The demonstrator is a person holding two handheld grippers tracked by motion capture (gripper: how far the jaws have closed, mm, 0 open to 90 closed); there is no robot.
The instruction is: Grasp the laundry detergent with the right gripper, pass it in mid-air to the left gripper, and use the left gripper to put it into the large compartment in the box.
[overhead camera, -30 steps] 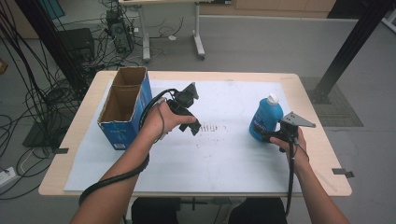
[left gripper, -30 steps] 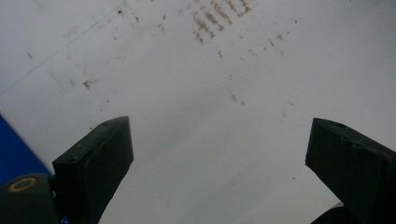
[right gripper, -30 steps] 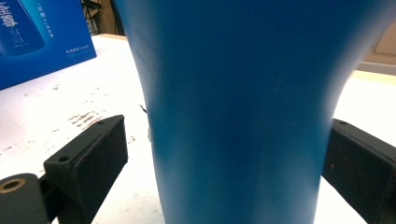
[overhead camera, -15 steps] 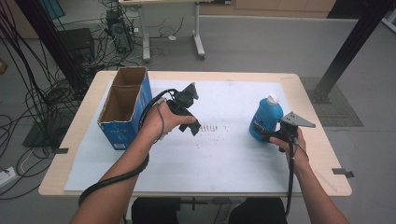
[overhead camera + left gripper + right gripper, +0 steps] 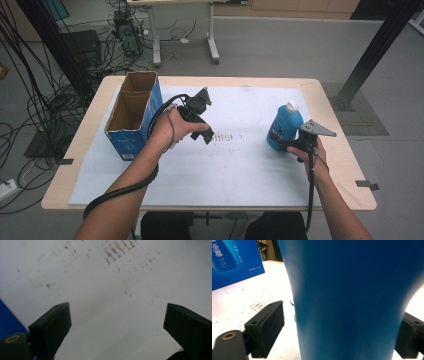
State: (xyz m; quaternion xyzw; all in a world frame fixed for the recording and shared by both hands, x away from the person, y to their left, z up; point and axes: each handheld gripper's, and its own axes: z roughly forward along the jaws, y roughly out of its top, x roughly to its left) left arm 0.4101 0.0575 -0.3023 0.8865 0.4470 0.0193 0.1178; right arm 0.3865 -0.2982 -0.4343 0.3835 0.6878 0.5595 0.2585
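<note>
R claw [image 5: 286,145] sits low at the base of the blue bottle [image 5: 284,126], jaws either side of it. They've just been closing in, w/ the bottle between them. In the right gripper view the bottle's blue body [image 5: 352,297] takes the whole middle; the left pad [image 5: 265,327] stands off it w/ a strip of white showing between, so not pressing there. Far pad sits at the bottle's other edge; can't tell if it touches. So: spread around the bottle, not yet pinching. The person's right hand [image 5: 312,152] holds the claw from behind, grey three-cornered plate on top, cable trailing back along the forearm.

Bottle stands upright, white cap up, on the white sheet [image 5: 240,165] covering the surface [image 5: 345,170], toward the surface's right side.

L claw [image 5: 206,131] is well left of the bottle, held above the sheet by the left hand [image 5: 167,131], tilted down. In the left gripper view its jaws are spread wide w/ nothing between, only smudged white sheet [image 5: 112,290] below. Cable loops over the wrist and down the forearm.

Further left of the bottle, past the L claw, an open blue cardboard box [image 5: 131,117] stands near the surface's left edge, two compartments, brown inside. Right gripper view catches its blue printed side [image 5: 234,260] beyond the bottle. Dark scuff marks [image 5: 227,136] lie on the sheet between bottle and L claw.
</note>
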